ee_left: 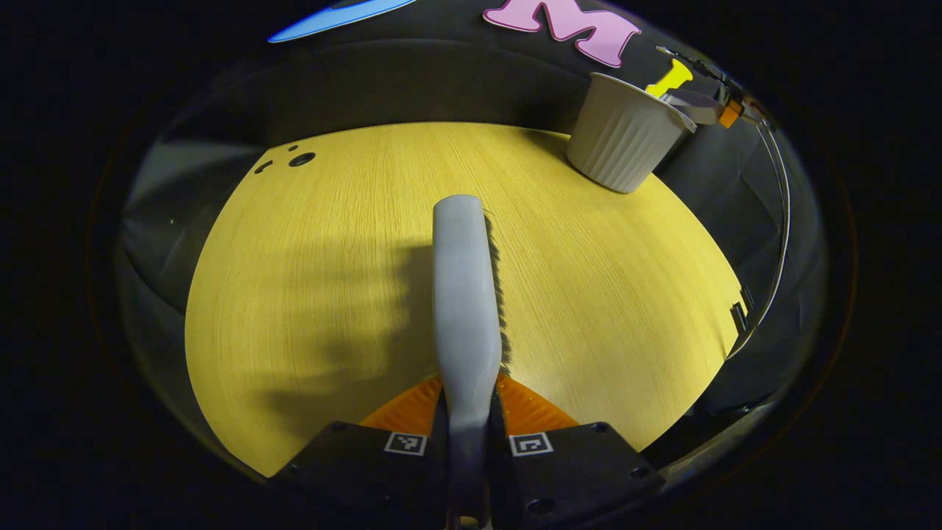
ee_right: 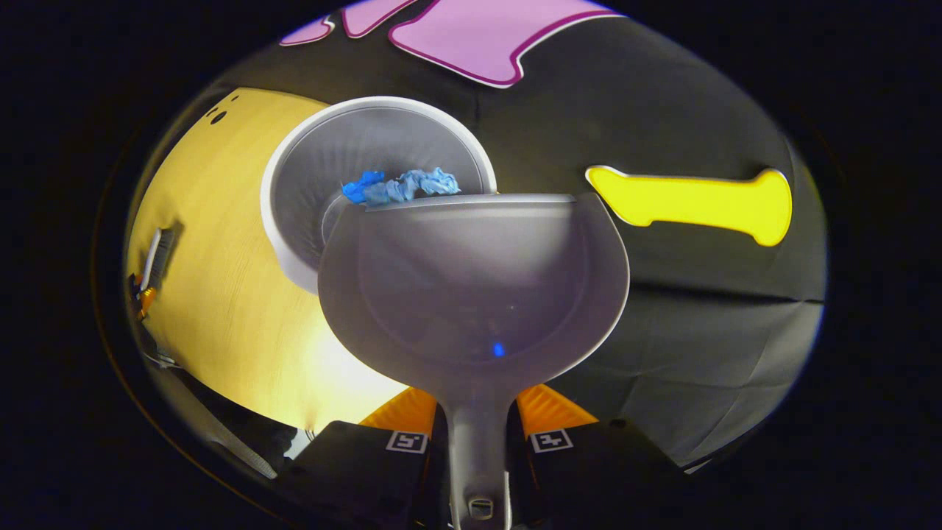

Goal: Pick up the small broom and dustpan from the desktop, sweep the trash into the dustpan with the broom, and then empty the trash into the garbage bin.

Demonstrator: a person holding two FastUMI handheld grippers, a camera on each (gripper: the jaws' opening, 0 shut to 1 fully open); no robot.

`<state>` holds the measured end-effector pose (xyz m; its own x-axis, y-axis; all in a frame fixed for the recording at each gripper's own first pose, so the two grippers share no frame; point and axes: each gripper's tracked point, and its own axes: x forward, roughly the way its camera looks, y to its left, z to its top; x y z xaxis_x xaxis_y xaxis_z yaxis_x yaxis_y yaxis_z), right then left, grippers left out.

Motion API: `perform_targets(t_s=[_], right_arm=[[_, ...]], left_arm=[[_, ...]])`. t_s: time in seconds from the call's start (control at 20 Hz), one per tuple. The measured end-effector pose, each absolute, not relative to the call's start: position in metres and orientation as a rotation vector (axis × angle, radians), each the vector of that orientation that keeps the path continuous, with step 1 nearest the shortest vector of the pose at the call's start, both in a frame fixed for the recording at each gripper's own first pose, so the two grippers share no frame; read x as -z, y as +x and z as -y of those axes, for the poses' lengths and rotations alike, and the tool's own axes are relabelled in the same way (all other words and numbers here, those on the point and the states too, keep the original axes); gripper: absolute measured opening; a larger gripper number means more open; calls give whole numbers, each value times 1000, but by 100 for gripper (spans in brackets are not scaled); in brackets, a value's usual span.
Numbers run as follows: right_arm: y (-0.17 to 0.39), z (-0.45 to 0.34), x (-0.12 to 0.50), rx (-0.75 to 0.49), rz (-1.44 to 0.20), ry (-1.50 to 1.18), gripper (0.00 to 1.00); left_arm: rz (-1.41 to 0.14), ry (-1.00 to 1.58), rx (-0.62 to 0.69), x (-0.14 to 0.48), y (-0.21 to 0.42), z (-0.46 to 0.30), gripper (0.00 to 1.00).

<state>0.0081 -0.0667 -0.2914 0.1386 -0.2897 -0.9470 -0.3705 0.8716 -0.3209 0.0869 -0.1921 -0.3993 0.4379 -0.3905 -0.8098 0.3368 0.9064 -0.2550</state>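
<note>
My left gripper [ee_left: 468,412] is shut on the grey handle of the small broom [ee_left: 464,294], which points forward above the yellow desktop [ee_left: 316,280], dark bristles along its right side. The white ribbed garbage bin [ee_left: 625,136] stands at the desk's far right; beyond it the other gripper holds the dustpan [ee_left: 695,107] over its rim. In the right gripper view my right gripper [ee_right: 478,430] is shut on the grey dustpan's [ee_right: 475,287] handle. The pan tilts over the bin [ee_right: 294,221], and crumpled blue trash [ee_right: 401,185] sits at the pan's front lip, above the bin's opening.
Small dark holes [ee_left: 293,158] mark the desktop's far left corner. The desk's right edge [ee_left: 736,316] drops to black cloth. In the right gripper view the broom and left gripper [ee_right: 154,265] show far left over the desk.
</note>
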Motion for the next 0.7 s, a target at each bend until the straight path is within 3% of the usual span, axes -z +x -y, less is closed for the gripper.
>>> perform_targets(t_s=[0.3, 0.7], right_arm=[[15, 63, 294, -83, -1413, -533, 35], [-3, 30, 250, -77, -1157, -140, 36]], left_arm=[[-1016, -57, 457, 400, 85, 190, 27], [-1008, -50, 442, 394, 84, 186, 27]])
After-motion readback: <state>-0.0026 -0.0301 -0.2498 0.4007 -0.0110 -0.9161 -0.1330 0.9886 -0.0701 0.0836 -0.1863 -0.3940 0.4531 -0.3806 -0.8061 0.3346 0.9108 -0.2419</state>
